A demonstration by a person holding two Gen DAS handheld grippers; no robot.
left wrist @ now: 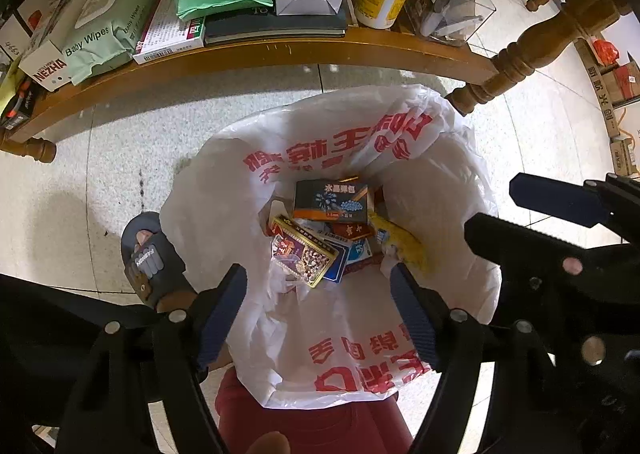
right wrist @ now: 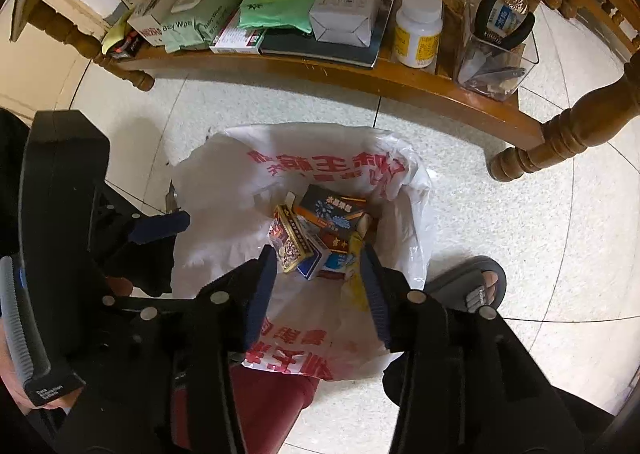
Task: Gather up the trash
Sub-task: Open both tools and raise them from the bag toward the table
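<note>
While both sit over bin bag [left wrist: 256, 182], drop looks done.
L gripper [left wrist: 318, 294] + R gripper [right wrist: 318, 274] released, empty; boxes [left wrist: 320, 230] inside.

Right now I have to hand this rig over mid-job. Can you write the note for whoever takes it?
Left gripper: jaws open, nothing between them, pointing down over the bin bag.
Right gripper: jaws open, empty, over the same bag.
In the bag: small boxes, a gold-edged packet, a yellow wrapper.
Done: that trash is in the bag.
Left: I cannot tell whether anything on the low wooden shelf is trash; check before grabbing.
</note>
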